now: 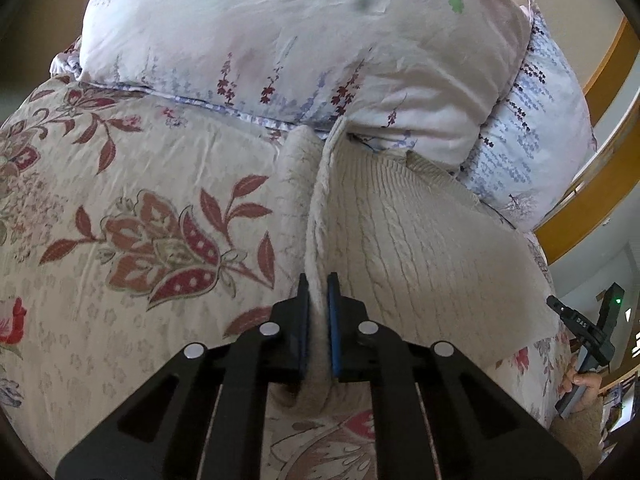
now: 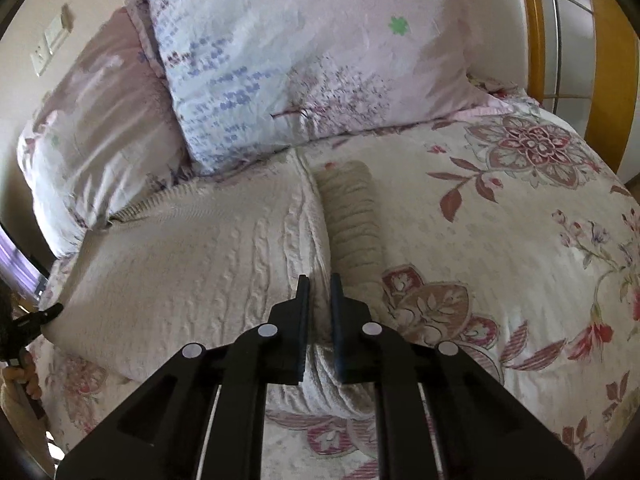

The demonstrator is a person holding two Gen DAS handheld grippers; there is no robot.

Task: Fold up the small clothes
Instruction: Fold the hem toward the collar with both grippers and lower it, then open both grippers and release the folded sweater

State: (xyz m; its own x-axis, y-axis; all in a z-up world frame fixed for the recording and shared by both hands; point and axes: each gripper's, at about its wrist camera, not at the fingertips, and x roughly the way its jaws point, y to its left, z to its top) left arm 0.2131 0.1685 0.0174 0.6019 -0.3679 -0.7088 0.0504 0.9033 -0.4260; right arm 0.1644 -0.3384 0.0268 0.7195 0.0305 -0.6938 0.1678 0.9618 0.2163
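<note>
A cream cable-knit sweater (image 1: 420, 232) lies spread on a floral bedspread (image 1: 120, 200). My left gripper (image 1: 319, 284) is shut on a raised fold along the sweater's left edge, with knit pinched between the blue pads. One sleeve (image 1: 296, 168) lies alongside that fold. In the right wrist view the same sweater (image 2: 192, 264) spreads to the left, and my right gripper (image 2: 319, 284) is shut on its right edge, with fabric bunched between the fingers. Just beyond that grip lies a ribbed sleeve (image 2: 352, 216).
Flower-print pillows (image 1: 280, 40) are piled at the head of the bed, touching the sweater's far hem. A wooden bed frame (image 1: 592, 184) curves at the right. The other gripper and a hand (image 1: 584, 360) show at the right edge. A wall switch (image 2: 50, 42) is far left.
</note>
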